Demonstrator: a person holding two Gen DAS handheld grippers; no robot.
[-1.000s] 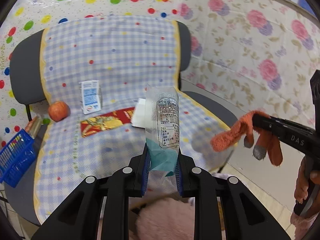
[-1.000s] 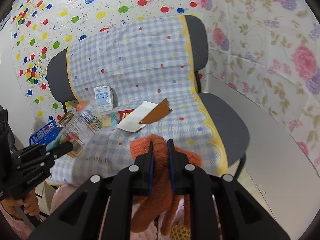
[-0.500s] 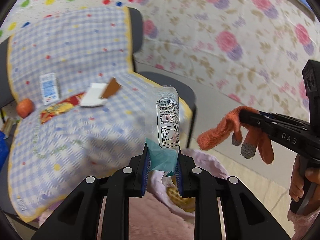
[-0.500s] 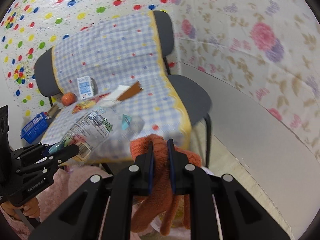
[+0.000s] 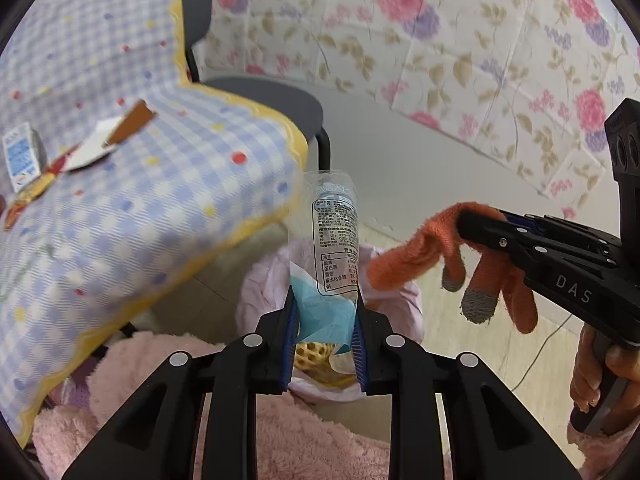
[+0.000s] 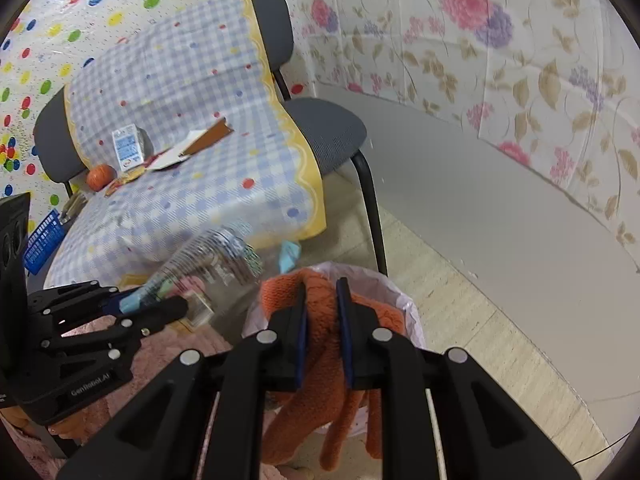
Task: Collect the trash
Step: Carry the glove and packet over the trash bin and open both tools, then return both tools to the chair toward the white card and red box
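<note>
My left gripper (image 5: 325,316) is shut on a clear plastic snack wrapper (image 5: 334,236) with a printed label, held upright above a bin lined with a pink bag (image 5: 396,312). My right gripper (image 6: 322,300) is shut on an orange knit glove (image 6: 320,344) that hangs over the same bin (image 6: 404,296). In the left wrist view the glove (image 5: 424,252) hangs to the right of the wrapper. In the right wrist view the left gripper (image 6: 160,304) holds the wrapper (image 6: 216,256) just left of the bin.
A chair with a blue checked cover (image 6: 208,184) stands behind, bearing a small carton (image 6: 128,148), an orange (image 6: 100,176), a torn white and brown paper (image 6: 192,144) and a red-yellow wrapper (image 5: 28,196). A blue basket (image 6: 42,240) sits at the left. Pink fluffy fabric (image 5: 168,368) lies below.
Both grippers have swung away from the chair seat to the right and down, carrying the wrapper and the glove. The pink-lined bin has come into view under them.
</note>
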